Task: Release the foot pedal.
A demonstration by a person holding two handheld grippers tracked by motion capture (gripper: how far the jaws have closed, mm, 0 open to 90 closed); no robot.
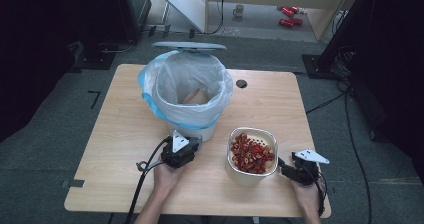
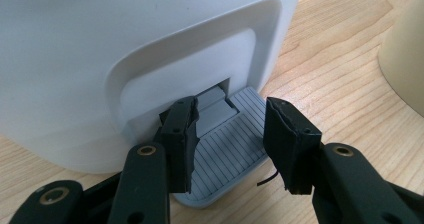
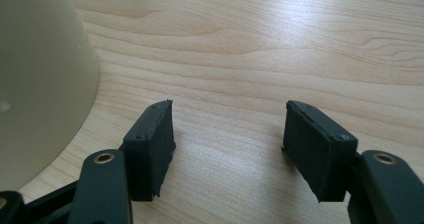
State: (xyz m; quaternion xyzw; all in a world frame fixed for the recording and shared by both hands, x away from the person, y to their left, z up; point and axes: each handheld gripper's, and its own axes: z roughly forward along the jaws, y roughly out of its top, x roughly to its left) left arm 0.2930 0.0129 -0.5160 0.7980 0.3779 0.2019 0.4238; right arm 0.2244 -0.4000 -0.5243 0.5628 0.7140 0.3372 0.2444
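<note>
A white pedal bin lined with a clear and blue bag stands on the wooden table, its grey lid raised behind it. My left gripper is at the bin's foot. In the left gripper view it is open, jaws resting over the grey ribbed pedal below the white bin wall. A cream bowl holds several red slices. My right gripper lies just right of the bowl; it is open above bare wood.
A small dark round hole sits in the table top behind the bowl. Cables trail on the floor at the right. A mug and red items lie on the floor far behind the table.
</note>
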